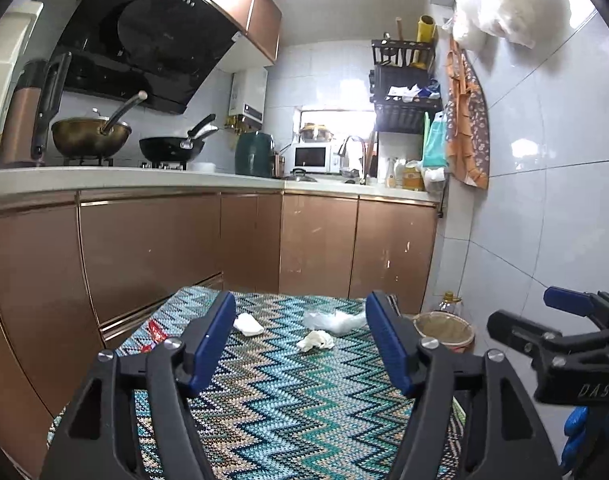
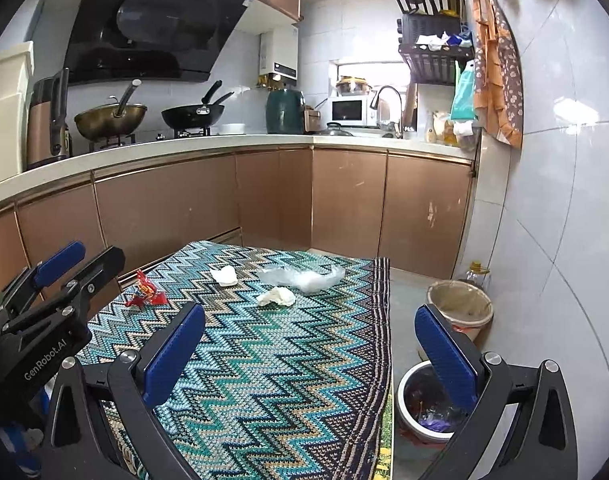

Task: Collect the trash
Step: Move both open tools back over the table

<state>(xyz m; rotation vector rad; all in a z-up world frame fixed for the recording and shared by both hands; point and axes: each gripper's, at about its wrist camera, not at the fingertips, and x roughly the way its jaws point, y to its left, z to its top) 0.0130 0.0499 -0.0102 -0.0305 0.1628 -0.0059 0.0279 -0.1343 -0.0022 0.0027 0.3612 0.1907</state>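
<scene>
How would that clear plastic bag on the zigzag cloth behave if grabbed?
The clear plastic bag lies crumpled and flat, so it is probably very light and floppy. Its glossy film may slip between the pads, and it would likely slide on the zigzag cloth if pushed.

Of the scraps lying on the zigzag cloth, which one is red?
The red snack wrapper, crumpled at the cloth's left edge. The others are pale: two white tissue wads and a clear plastic bag.
</scene>
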